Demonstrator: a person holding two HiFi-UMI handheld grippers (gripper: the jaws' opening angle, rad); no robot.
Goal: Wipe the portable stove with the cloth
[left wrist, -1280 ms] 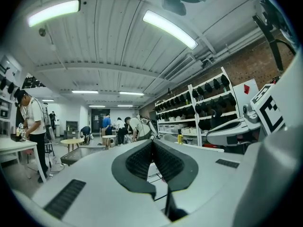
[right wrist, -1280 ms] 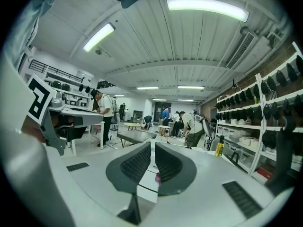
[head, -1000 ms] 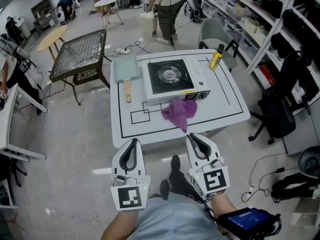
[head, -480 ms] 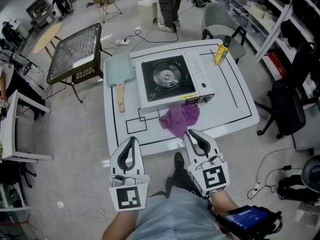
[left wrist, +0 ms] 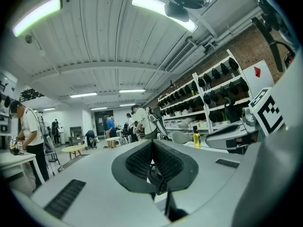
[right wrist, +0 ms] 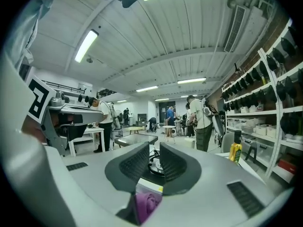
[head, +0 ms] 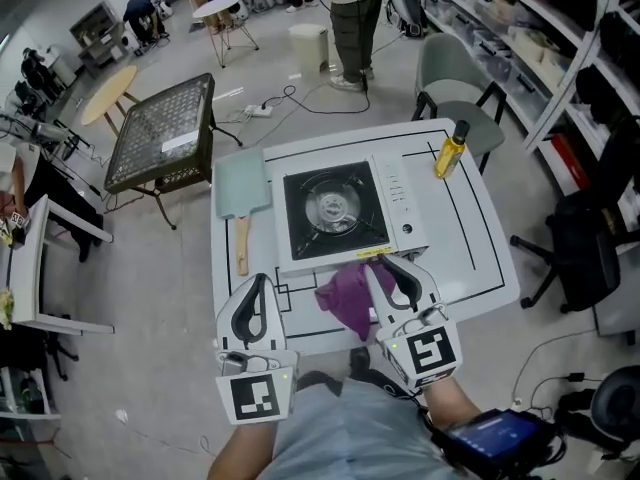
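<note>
The portable stove (head: pixel 330 213) stands in the middle of the white table (head: pixel 470 258), its black burner top facing up. A purple cloth (head: pixel 346 292) lies crumpled on the table just in front of the stove. My right gripper (head: pixel 380 270) is shut and empty, with its tips over the cloth's right edge. In the right gripper view the cloth (right wrist: pixel 147 203) shows below my right gripper (right wrist: pixel 154 148), and the burner (right wrist: pixel 156 164) shows beyond it. My left gripper (head: pixel 262 282) is shut and empty over the table's front edge, left of the cloth. In its own view the left gripper (left wrist: pixel 152 143) has its pads together.
A pale green board (head: pixel 240 181) with a wooden handle lies left of the stove. A yellow bottle (head: pixel 450 150) stands at the table's far right. A grey chair (head: pixel 450 83) is behind the table, a mesh-topped table (head: pixel 160 128) to the left, shelving (head: pixel 560 38) on the right. People stand farther back.
Both grippers have moved forward to the table, still shut. The right one now hangs over the purple cloth, and the left one has reached the table's front edge.
</note>
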